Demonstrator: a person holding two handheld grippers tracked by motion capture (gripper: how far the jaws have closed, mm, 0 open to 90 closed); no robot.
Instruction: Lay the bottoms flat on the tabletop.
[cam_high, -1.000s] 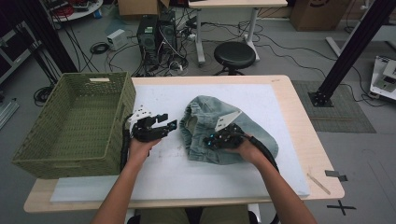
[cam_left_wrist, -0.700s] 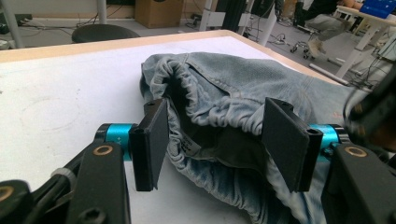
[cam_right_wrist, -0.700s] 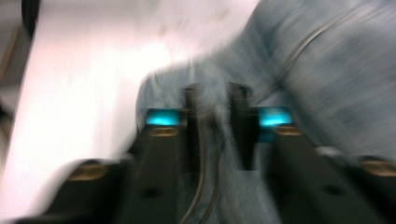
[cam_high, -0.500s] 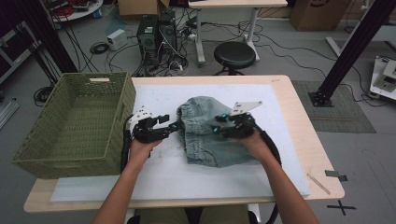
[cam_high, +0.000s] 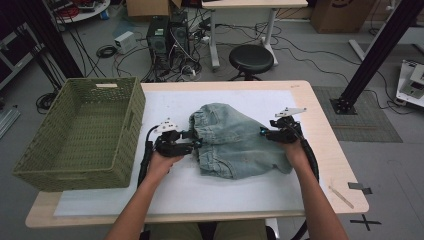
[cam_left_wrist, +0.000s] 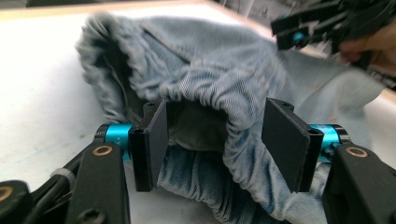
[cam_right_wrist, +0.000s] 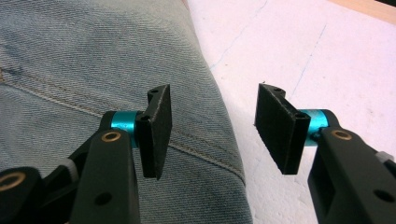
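Observation:
A pair of light blue denim shorts (cam_high: 232, 145) lies spread on the white table cover (cam_high: 220, 192). My left gripper (cam_high: 194, 145) is at the shorts' left side. In the left gripper view the jaws (cam_left_wrist: 217, 116) stand open around the gathered elastic waistband (cam_left_wrist: 205, 100), and the pads do not press on it. My right gripper (cam_high: 264, 132) is at the shorts' right edge. Its jaws (cam_right_wrist: 212, 100) have just been opening and now stand open, with nothing between them, over the hem of the denim (cam_right_wrist: 93, 70). The right gripper (cam_left_wrist: 317, 25) also shows beyond the shorts in the left gripper view.
A green woven basket (cam_high: 80, 132) stands at the table's left end, close to my left hand. The wooden table edge (cam_high: 330, 150) runs just right of my right hand. A stool (cam_high: 251, 57) and cables are on the floor behind.
My right gripper has let go of the bunched denim and moved right to the shorts' edge. The shorts now lie flatter and wider. My left gripper has shifted slightly right to the waistband.

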